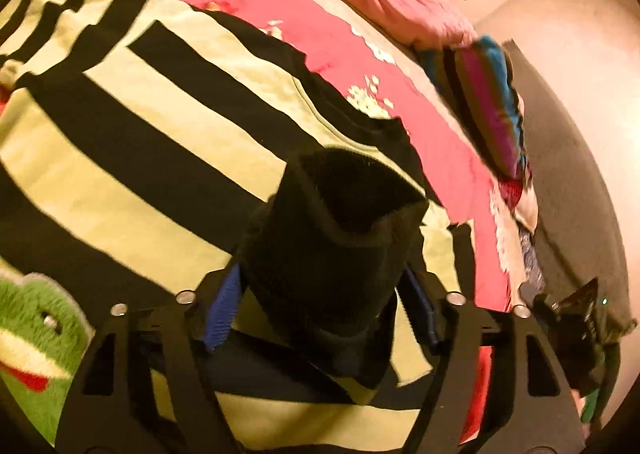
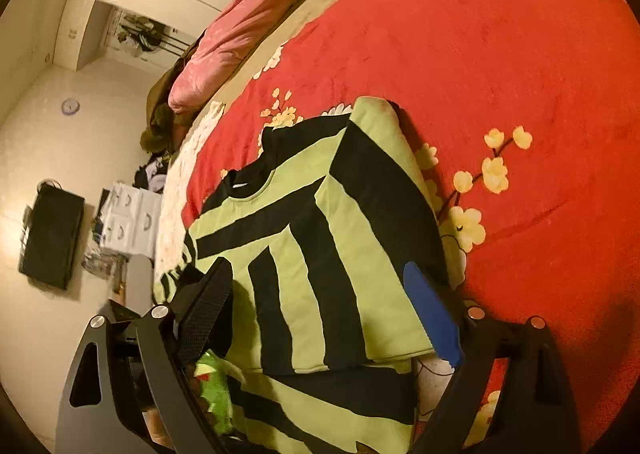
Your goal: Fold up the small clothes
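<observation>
On the red floral blanket (image 2: 500,33) lies the green-and-black striped sweater (image 2: 320,246), partly folded. The left gripper (image 1: 324,290) pinches its black cuff (image 1: 340,213), which hides the fingertips. The right gripper (image 2: 320,306) stands spread over the sweater, gripping nothing. No legible writing.

The sweater (image 2: 320,238) lies on the blanket (image 2: 500,53), quilt (image 2: 240,21) behind.
</observation>
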The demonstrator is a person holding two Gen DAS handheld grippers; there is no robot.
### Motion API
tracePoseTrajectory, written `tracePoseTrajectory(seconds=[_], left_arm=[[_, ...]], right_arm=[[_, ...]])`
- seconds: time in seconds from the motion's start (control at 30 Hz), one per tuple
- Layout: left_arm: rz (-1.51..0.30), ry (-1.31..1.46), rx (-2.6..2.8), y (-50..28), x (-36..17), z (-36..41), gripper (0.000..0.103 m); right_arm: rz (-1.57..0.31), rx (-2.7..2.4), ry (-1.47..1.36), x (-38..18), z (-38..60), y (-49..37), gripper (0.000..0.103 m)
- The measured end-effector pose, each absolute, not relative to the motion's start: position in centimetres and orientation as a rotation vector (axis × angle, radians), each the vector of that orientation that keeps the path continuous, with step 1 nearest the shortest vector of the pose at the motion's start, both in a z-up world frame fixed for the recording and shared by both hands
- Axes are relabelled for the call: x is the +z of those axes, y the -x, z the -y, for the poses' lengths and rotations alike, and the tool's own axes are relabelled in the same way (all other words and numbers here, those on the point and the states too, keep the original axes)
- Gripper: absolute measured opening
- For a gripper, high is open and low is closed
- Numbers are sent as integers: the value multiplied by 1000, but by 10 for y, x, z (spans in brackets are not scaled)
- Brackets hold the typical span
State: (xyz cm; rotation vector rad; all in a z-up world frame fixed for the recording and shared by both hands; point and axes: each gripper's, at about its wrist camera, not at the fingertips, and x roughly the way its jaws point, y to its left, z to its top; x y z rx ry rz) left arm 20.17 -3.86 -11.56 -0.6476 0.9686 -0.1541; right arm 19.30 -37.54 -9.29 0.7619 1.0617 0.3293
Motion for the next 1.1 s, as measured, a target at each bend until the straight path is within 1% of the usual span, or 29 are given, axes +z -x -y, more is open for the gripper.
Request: tracePoseTrajectory(seconds=[0.07, 0.1, 0.2, 0.23, 0.33, 0.47, 0.6, 0.73, 0.77, 0.8, 0.87, 0.9, 0.93, 0.97, 1.0, 1.03, 1.07, 1.1], left_arm=[[-957, 675, -131, -200, -113, 35, 76], [-950, 684, -120, -198, -112, 33, 78], [-951, 686, -83, -194, -110, 30, 79], [-955, 707, -77, -191, -110, 28, 82], [-978, 695, -64, -186, -111, 34, 84], [-982, 571, -66, -186, -107, 54, 84], [-981, 380, -39, -191, -102, 80, 85], [-1003, 172, 7, -207, -111, 107, 83], [-1011, 122, 5, -210, -117, 113, 74], [-1020, 76, 12, -213, -123, 117, 58], [-1020, 95, -16, -212, -129, 110, 52], [-1016, 118, -28, -211, -129, 104, 46], [-1001, 144, -55, -210, -126, 99, 42], [-982, 158, -77, -208, -121, 94, 34], [-964, 165, -91, -208, -116, 89, 29], [-943, 200, -115, -206, -109, 81, 27], [-925, 248, -135, -205, -104, 72, 22], [-907, 290, -146, -205, -100, 64, 21]], right_arm=[[-1066, 337, -741, -94, 370, -192, 87], [-1071, 340, -730, -94, 367, -192, 87], [-1092, 350, -707, -100, 358, -191, 87], [-1097, 353, -708, -101, 356, -191, 87], [-1114, 352, -732, -108, 355, -190, 87], [-1102, 335, -786, -108, 364, -189, 87], [-1076, 311, -805, -106, 375, -187, 87], [-1063, 300, -851, -109, 385, -184, 87], [-1065, 300, -863, -111, 386, -183, 87], [-1067, 304, -869, -111, 387, -182, 87], [-1065, 308, -875, -111, 389, -181, 87], [-1062, 308, -875, -110, 390, -181, 87], [-1059, 305, -874, -109, 391, -181, 87], [-1055, 300, -873, -108, 392, -181, 87], [-1053, 298, -873, -107, 392, -181, 87], [-1054, 300, -874, -107, 391, -181, 87], [-1057, 304, -871, -107, 390, -181, 87], [-1059, 307, -867, -107, 388, -181, 87]])
